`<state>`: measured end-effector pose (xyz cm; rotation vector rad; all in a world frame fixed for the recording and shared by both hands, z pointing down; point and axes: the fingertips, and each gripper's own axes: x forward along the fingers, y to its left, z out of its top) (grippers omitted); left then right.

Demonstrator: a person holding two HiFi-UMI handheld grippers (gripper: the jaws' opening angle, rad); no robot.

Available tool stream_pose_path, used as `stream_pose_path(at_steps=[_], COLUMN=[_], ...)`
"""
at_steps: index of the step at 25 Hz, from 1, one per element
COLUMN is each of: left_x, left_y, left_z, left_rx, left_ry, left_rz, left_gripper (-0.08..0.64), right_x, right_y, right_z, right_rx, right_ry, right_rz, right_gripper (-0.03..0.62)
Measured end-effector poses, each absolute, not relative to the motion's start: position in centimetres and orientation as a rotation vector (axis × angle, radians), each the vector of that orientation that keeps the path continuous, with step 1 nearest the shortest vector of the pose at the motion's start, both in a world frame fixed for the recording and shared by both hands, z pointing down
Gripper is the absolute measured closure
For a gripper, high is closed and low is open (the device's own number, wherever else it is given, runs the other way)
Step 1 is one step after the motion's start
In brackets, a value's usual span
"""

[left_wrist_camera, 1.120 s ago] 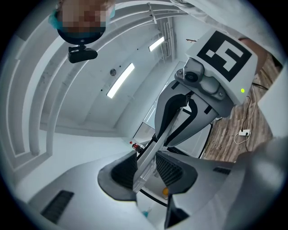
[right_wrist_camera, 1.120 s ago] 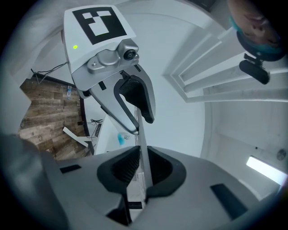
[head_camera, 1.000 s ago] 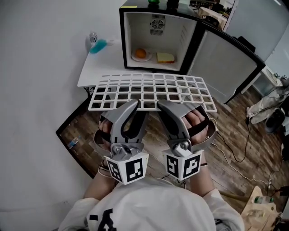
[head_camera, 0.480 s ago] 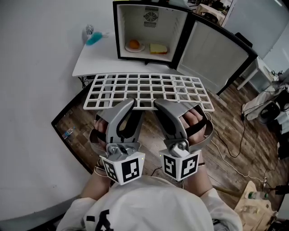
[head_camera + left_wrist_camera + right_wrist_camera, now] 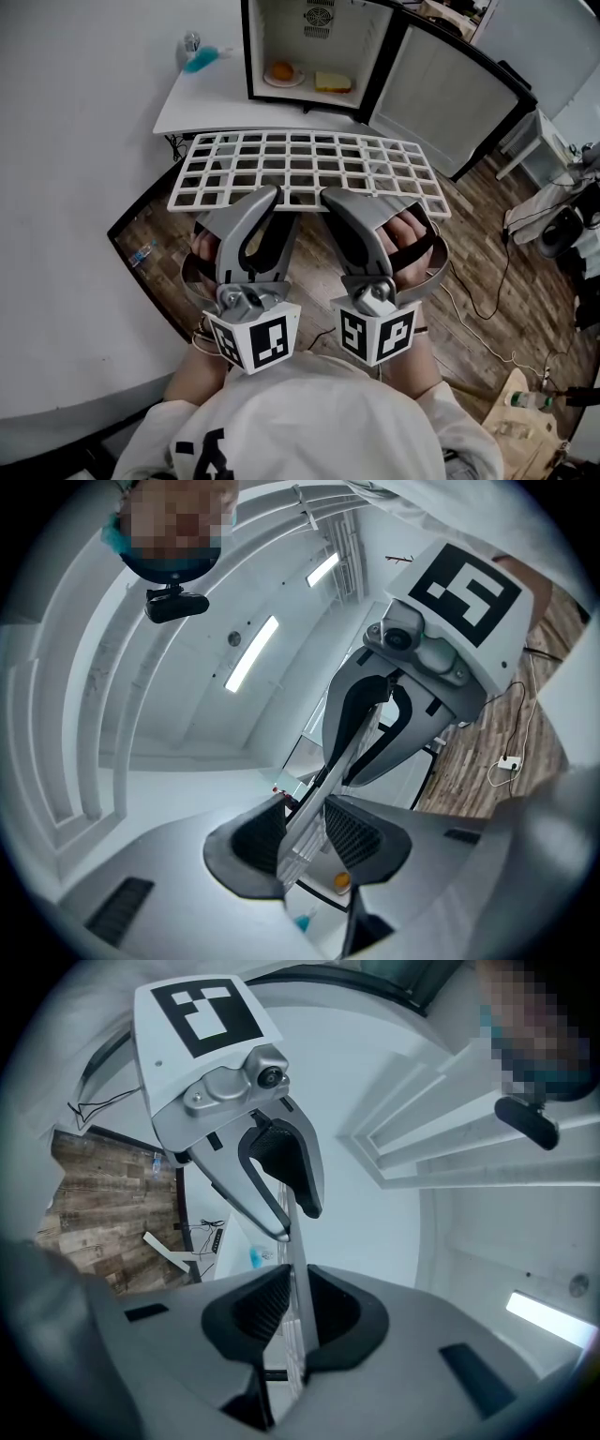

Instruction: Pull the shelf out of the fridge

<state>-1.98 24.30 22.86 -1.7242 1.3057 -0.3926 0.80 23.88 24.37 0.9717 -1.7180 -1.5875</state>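
Left gripper [image 5: 270, 195] and right gripper [image 5: 330, 195] sit side by side, each clamped on the near edge of the white grid shelf [image 5: 309, 167] with pads pressing its thin rim. The shelf is held roughly level, fully outside the open fridge [image 5: 319, 42], in front of the white table [image 5: 202, 108].

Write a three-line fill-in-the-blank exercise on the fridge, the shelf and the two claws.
The left claw and the right claw both clamp the near edge of the white ___.
The door of the fridge stands ___.
Inside the fridge, the orange sits on a small ___.
Missing words: shelf; open; plate.
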Motion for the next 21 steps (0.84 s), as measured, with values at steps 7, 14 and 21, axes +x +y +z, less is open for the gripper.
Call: stream_pose_path(at_steps=[7,14,21], left_x=[-1.9,-2.0,-2.4], left_y=[24.5,24.3,23.1], left_z=[22.6,22.4,22.2], left_rx=[-1.714,-1.712,-1.712], left_ry=[1.298,1.29,1.283], left_rz=[-0.384,-0.381,-0.386], left_gripper=[0.432,0.431,0.43], right_x=[0.9,0.7,0.4], right_y=[24.1,23.8,22.7], right_z=[24.2,24.0,23.9], right_rx=[0.981,0.991,0.997], right_ry=[-1.718,-1.718,-1.728], right_rz=[-1.587,-1.585,-1.577], right_gripper=[0.523,0.523,0.523])
